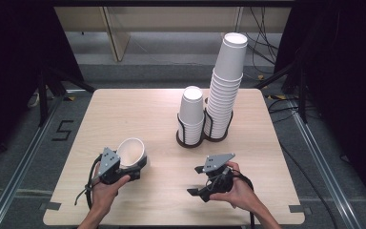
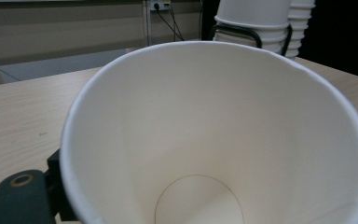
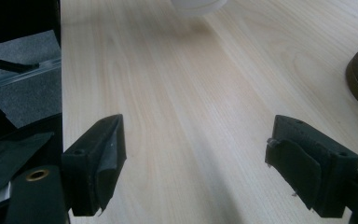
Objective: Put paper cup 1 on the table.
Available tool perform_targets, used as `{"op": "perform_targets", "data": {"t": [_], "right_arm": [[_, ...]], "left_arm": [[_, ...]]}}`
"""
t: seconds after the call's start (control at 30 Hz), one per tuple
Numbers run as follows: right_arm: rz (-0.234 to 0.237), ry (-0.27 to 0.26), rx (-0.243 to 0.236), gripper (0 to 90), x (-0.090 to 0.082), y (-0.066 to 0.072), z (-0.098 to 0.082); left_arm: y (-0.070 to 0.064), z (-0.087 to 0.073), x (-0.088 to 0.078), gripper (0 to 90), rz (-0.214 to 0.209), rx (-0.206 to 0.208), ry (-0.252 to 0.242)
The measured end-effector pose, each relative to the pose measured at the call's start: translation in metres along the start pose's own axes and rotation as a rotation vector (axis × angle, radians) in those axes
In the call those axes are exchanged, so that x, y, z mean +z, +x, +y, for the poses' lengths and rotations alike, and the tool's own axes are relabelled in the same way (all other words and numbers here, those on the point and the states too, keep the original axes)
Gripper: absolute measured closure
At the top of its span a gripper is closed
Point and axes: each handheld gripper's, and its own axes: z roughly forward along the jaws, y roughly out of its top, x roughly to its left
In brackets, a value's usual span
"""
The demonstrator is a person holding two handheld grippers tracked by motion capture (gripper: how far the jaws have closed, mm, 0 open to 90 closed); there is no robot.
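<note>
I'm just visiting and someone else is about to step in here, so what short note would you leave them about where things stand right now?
Left gripper: shut on a single white paper cup, held low over the near left part of the table with its mouth tilted up and away from the person.
Right gripper: open, holding nothing, near the front right of the table.
Two cup stacks sit in a black wire holder at the far middle: a short stack and a tall stack.
Done: one cup is in hand, apart from the stacks.
Left: probably carrying that cup to wherever it belongs; the pictures do not show where.
</note>
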Motion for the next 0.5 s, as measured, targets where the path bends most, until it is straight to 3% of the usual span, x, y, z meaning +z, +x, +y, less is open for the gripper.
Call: {"op": "perform_targets", "data": {"t": [0.37, 0.5], "right_arm": [[-0.011, -0.011, 0.003, 19.8, -0.004, -0.002, -0.004], [-0.022, 0.0, 0.013, 19.8, -0.006, -0.003, -0.007]], "left_arm": [[0.028, 0.008, 0.032, 13.6, 0.086, 0.02, 0.04], [0.039, 0.01, 0.041, 13.5, 0.108, 0.003, 0.045]]}}
